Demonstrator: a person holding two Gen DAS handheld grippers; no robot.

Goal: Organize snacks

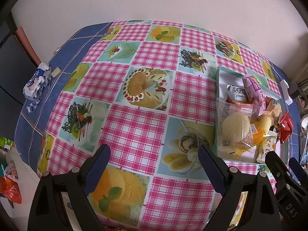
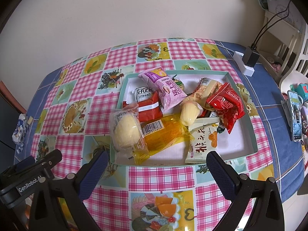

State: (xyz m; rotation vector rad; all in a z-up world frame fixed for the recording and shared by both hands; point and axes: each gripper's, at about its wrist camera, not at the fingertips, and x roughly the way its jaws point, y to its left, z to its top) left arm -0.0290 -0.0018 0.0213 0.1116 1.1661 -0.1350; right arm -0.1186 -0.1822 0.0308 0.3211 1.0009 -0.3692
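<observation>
The left gripper (image 1: 152, 171) hangs above the desk (image 1: 134, 127) with its jaws standing wide apart, and nothing is between them; under them lies only the checked cloth with its food pictures. The right gripper (image 2: 156, 170) also has its jaws wide apart and empty, and it hovers just before the near edge of the shallow box (image 2: 248, 134), which sits toward the right side of the desk.

All the snacks seen here lie inside this box, in a loose heap. At its near left corner a round yellow cake in clear wrap (image 2: 127, 130) leans over the rim. Beside it is an orange packet with a barcode (image 2: 165, 132), and then a cream packet with black characters (image 2: 204, 144) near the front edge. In the middle there is a small pale bun (image 2: 189, 113) (it is partly on the other packets). Behind are a dark red packet (image 2: 150, 106), a pink-purple packet (image 2: 168, 90) and a bright red packet (image 2: 225, 104) toward the right wall.

At the far left edge of the desk lies a crumpled blue-white wrapper (image 1: 36, 82), well apart from the box. At the far right corner stands a white charger block (image 2: 244, 63).
</observation>
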